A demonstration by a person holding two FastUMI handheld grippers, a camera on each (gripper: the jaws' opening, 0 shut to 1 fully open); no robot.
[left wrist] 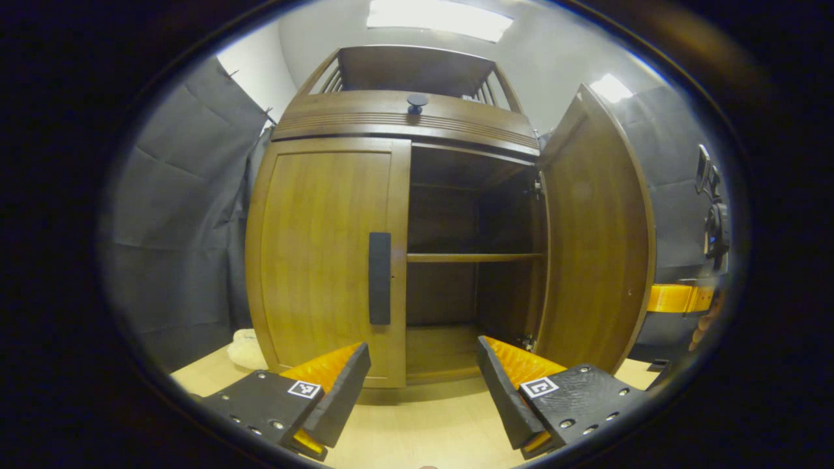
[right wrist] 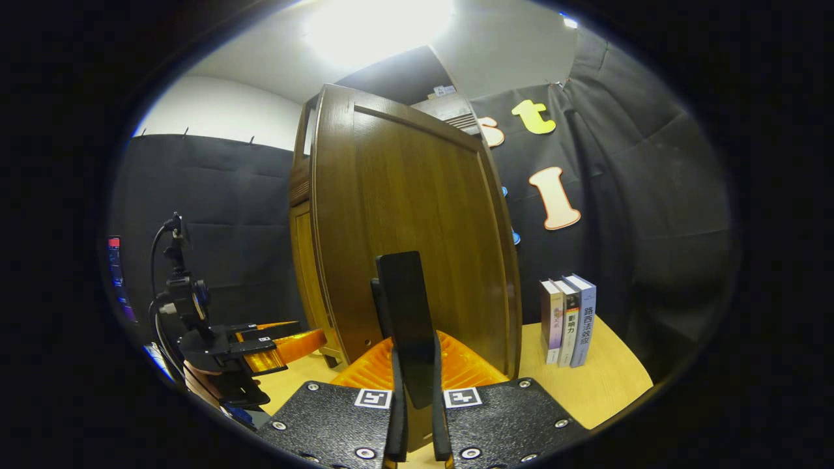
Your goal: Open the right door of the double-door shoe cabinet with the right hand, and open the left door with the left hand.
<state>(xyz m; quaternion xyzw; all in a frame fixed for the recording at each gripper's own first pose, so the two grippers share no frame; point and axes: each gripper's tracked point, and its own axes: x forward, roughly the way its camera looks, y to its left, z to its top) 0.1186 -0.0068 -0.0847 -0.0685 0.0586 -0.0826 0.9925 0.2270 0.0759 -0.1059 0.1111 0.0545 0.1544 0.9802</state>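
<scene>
**A:** What is the right gripper (right wrist: 415,417) doing?

**B:** In the right gripper view its fingers are drawn in narrow, one pressed against each side of the right door handle (right wrist: 405,319), a dark upright bar. The right door (right wrist: 417,228) is swung well out from the shoe cabinet (left wrist: 397,117).

**A:** And the left gripper (left wrist: 423,384)?

**B:** Spread wide and holding nothing. In the left gripper view it hovers over the pale tabletop (left wrist: 417,423) in front of the cabinet, short of the left door (left wrist: 326,260), which is flush shut. The left door handle (left wrist: 380,278) stands upright by that door's inner edge, above and between the fingertips, apart from both.

**A:** How much room is there?

**B:** The right half of the cabinet is open, showing a dark interior with one shelf (left wrist: 474,258) across it. The open door's free edge points toward the viewer, its lower corner just beside the left gripper's right-hand finger (left wrist: 502,384). In the right gripper view three books (right wrist: 568,319) stand upright on the table just beyond the open door, near its outer edge, with the black cloth wall (right wrist: 651,215) behind them.
</scene>
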